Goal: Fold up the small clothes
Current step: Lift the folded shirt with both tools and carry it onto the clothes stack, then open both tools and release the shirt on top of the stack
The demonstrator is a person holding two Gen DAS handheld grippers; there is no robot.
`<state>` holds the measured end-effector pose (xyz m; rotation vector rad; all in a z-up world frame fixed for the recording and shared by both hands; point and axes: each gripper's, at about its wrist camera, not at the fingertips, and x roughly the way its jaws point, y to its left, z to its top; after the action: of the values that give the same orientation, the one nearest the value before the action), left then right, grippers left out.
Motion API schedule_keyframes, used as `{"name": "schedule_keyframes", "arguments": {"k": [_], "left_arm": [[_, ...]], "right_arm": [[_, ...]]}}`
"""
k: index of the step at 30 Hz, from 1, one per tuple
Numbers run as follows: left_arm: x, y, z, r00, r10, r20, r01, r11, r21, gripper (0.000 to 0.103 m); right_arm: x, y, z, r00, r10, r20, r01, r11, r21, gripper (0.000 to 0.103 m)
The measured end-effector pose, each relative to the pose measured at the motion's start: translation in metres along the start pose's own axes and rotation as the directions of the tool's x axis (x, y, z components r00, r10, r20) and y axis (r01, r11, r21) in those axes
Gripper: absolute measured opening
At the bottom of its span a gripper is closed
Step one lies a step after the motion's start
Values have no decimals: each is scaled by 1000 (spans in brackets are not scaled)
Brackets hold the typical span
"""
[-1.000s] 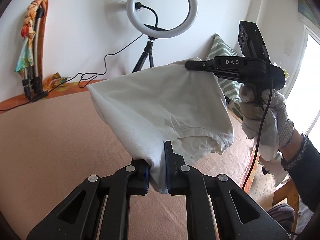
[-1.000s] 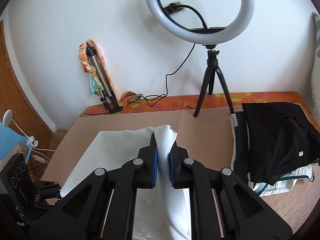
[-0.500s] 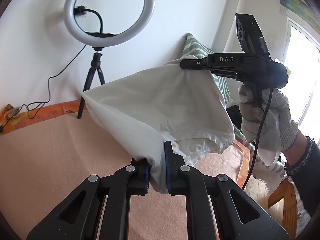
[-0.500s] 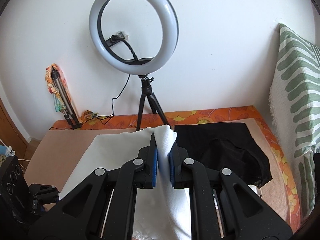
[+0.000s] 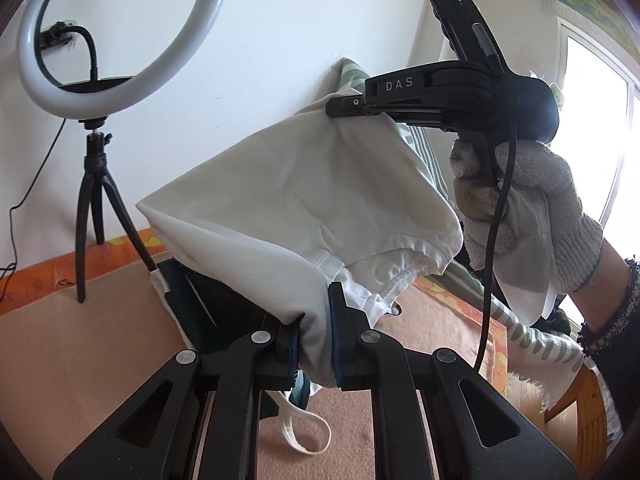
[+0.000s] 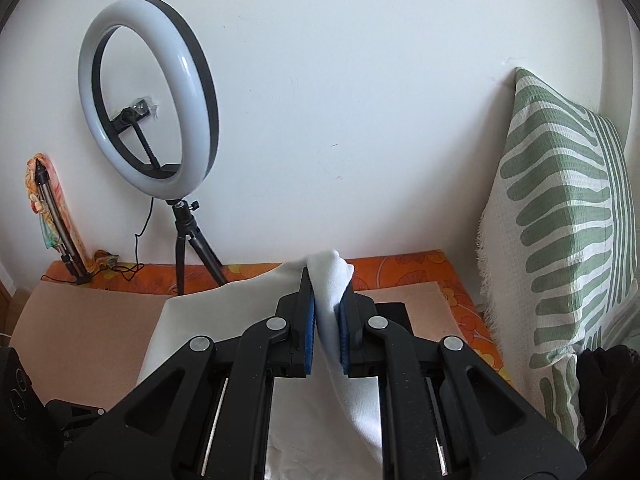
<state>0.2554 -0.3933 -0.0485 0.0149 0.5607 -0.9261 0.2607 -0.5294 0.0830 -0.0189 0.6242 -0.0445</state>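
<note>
surface: bed with an orange flower-patterned cover | on it: flat peach-beige cloth mat spread over most of the cover; black tripod of a white ring light standing by the mat's far edge; stack of folded dark clothes on the mat; green-and-white striped cushion upright at the right end

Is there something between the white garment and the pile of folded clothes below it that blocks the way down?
Nothing visible does. The white garment hangs in the air, clamped by the left gripper and the right gripper, with only open space above the dark folded pile.
</note>
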Motion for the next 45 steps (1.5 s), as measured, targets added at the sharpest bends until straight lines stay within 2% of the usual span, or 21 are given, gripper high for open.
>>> {"name": "schedule_keyframes", "arguments": {"k": [8, 16, 18, 20, 21, 22, 23, 24, 27, 29, 36, 45], "left_arm": [[37, -8, 2, 1000, 5, -24, -5, 1000, 22, 11], [48, -15, -3, 998, 16, -65, -15, 1000, 15, 11], [50, -16, -3, 997, 17, -73, -17, 1000, 12, 13], [49, -19, -5, 996, 30, -81, -29, 999, 15, 19], [49, -20, -5, 996, 37, -83, -35, 999, 17, 29], [47, -23, -5, 996, 36, -83, -34, 999, 19, 38], [47, -24, -4, 996, 35, -81, -33, 999, 24, 66], [43, -27, -5, 996, 48, -72, -45, 998, 31, 82], [32, -41, -6, 990, 136, -44, -133, 989, 69, 86], [30, -46, -7, 987, 155, -51, -150, 985, 90, 90], [10, -59, -2, 988, 145, -48, -141, 987, 81, 91], [-14, -50, 4, 987, 158, -28, -156, 985, 80, 91]], "right_arm": [[40, -39, 1, 1000, -20, -4, 20, 999, 36, 11], [84, -56, -8, 999, -40, -36, 42, 998, 55, 11], [94, -57, -11, 997, -52, -54, 55, 997, 47, 11], [105, -59, -12, 992, -94, -86, 98, 994, 41, 12], [108, -61, -13, 989, -113, -100, 118, 992, 47, 25], [109, -63, -14, 985, -132, -107, 139, 989, 58, 45], [107, -65, -15, 985, -142, -98, 150, 986, 73, 56], [104, -67, -15, 986, -142, -85, 149, 985, 86, 70], [93, -71, -14, 988, -145, -55, 150, 983, 108, 84], [89, -72, -14, 987, -150, -57, 155, 982, 105, 84], [69, -67, -16, 985, -165, -53, 170, 980, 101, 84], [35, -51, -22, 982, -181, -52, 186, 977, 103, 84]]}}
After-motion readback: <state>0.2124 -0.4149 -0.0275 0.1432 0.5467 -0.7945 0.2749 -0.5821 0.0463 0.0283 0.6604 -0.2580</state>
